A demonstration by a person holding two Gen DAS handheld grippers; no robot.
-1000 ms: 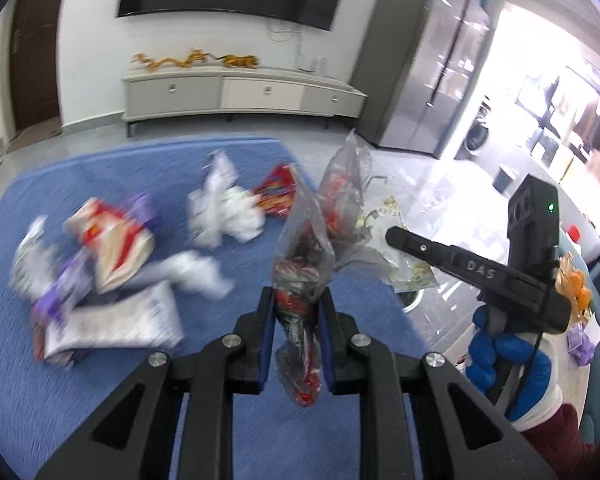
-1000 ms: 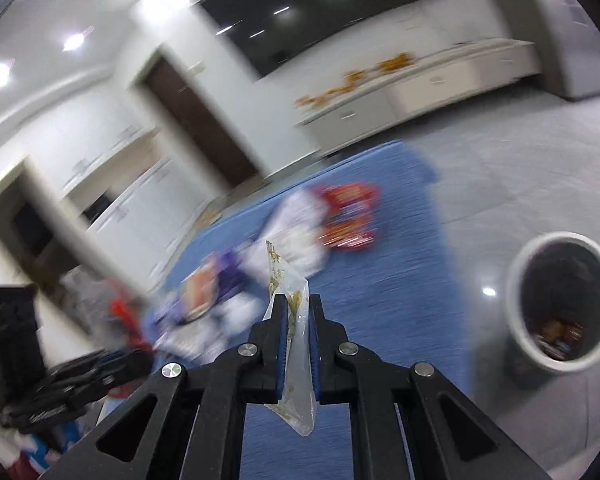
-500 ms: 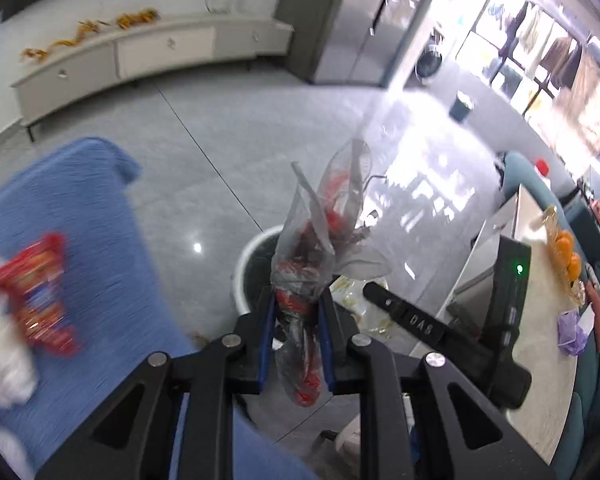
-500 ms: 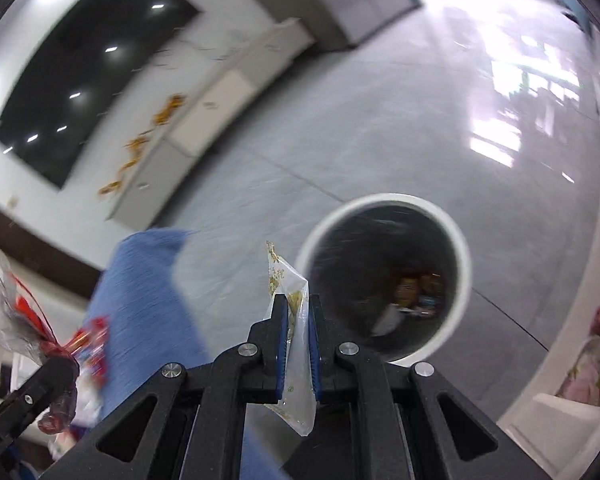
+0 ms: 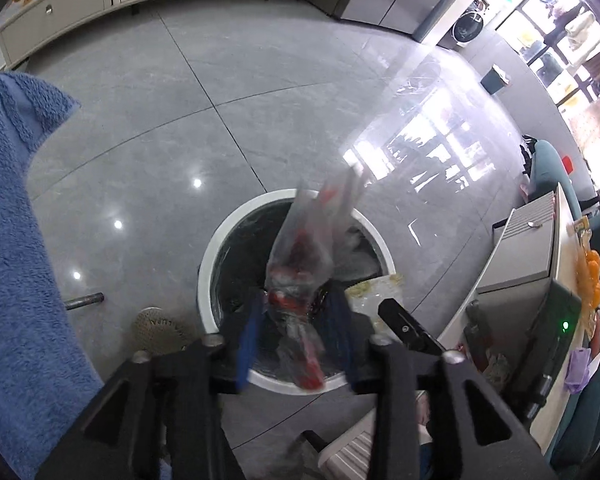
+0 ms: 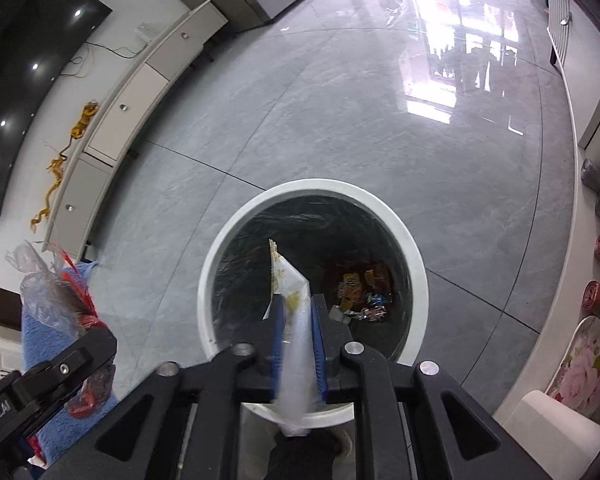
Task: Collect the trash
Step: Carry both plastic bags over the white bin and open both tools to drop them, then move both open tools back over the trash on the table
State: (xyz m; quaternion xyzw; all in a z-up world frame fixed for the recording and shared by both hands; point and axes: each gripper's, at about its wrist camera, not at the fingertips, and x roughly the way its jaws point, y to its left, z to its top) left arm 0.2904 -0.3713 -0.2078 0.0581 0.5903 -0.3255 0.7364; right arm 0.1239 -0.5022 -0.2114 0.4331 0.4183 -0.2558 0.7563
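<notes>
Both of my grippers were above the white trash bin on the grey floor, pointing steeply down into it, so the relation that mattered was simple: the bin's mouth lay straight below the jaws, and each piece needed only to fall. In the left gripper the crumpled clear bag with red scraps stood upright between the blue pads, its long axis running away from me along the fingers and over the dark inside of the bin. These jaws had just been opening; the pads stood apart from the bag on both sides and the bag looked blurred, so I judged that it was already slipping free. In the right gripper the thin clear wrapper with yellow print also stood on end between the pads, its tip leaning toward the bin's middle. These jaws had just been opening too, but only a little, and the gap beside the wrapper was narrow. The right gripper looked better centred over the opening; the left hung nearer the rim. Some coloured wrappers lay already at the bottom.
</notes>
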